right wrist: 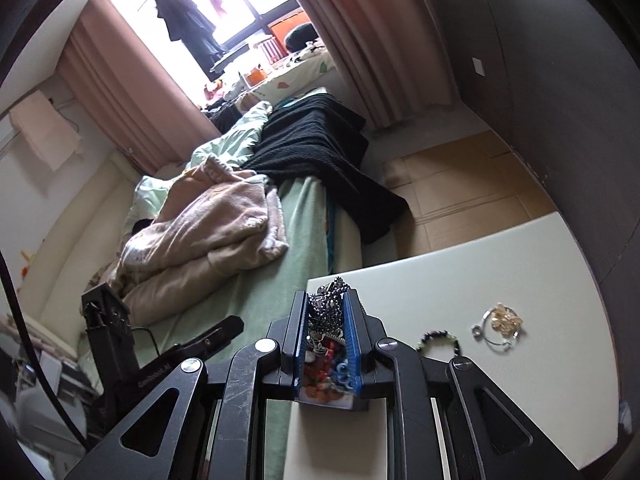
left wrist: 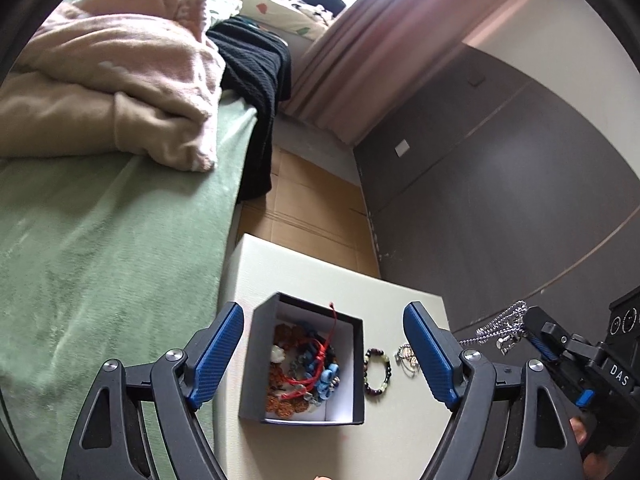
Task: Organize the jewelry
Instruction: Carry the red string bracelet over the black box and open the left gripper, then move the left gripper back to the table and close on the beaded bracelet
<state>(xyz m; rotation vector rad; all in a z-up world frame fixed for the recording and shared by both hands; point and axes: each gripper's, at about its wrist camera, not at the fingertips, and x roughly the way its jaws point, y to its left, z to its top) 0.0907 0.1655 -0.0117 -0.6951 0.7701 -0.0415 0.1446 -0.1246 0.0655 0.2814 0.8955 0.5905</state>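
A black box (left wrist: 256,364) with a white inside stands on a pale table (left wrist: 304,276) and holds several bracelets and cords (left wrist: 308,364). My left gripper (left wrist: 324,348) is open, its blue pads on either side of the box. A dark beaded bracelet (left wrist: 378,372) and a silver-gold piece (left wrist: 406,358) lie right of the box. My right gripper (right wrist: 328,320) is shut on a silver bead chain (right wrist: 330,304), held above the box (right wrist: 328,394). The chain also shows in the left wrist view (left wrist: 500,324). The bracelet (right wrist: 438,340) and silver-gold piece (right wrist: 500,324) lie to its right.
A bed with a green cover (left wrist: 100,248), a pink blanket (left wrist: 120,80) and a black knit throw (left wrist: 260,80) lies left of the table. Wood floor (left wrist: 312,200), a dark wall panel (left wrist: 500,200) and pink curtains (left wrist: 380,40) lie behind.
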